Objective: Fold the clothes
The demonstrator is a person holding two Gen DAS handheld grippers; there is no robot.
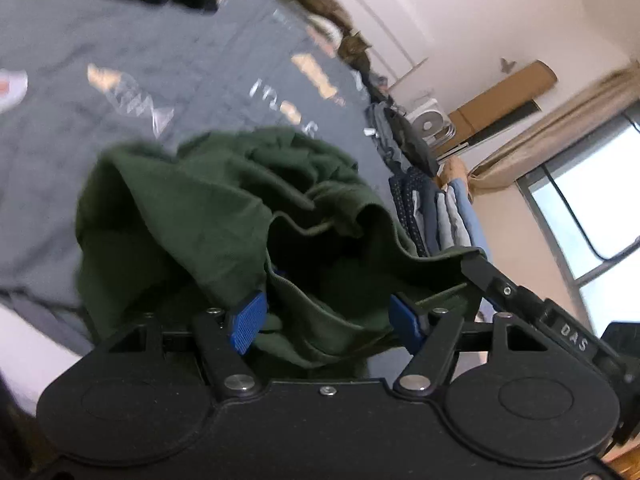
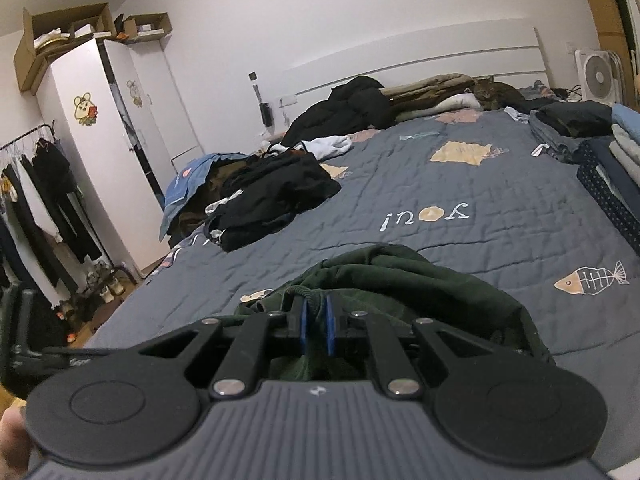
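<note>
While the dark green garment [image 2: 400, 280] lies bunched on the near part of the bed's grey quilt [image 2: 500, 184], folding of this piece has hardly begun. Far left in the right wrist view: clothes rail [image 2: 36, 168] and white wardrobe [image 2: 108, 140], off the bed. Next, a heap of unfolded black clothes [image 2: 276, 200] on the quilt, well apart from the green piece; judged still to do. Centre: right tongs [image 2: 315, 328] clamped on a fold of the green fabric near its drawstring; pads nearly together with cloth between. Far right: stack of folded clothes [image 2: 616, 160] at the bed's edge; judged done.

Left wrist view, blurred: left tongs [image 1: 326, 318] stand wide apart, green fabric lying between the blue pads [image 1: 248, 320] but not pinched. Right tongs' arm [image 1: 500, 284] enters from the right, holding the garment's edge taut.

Left to do: spread the garment flat, fold, stack.
</note>
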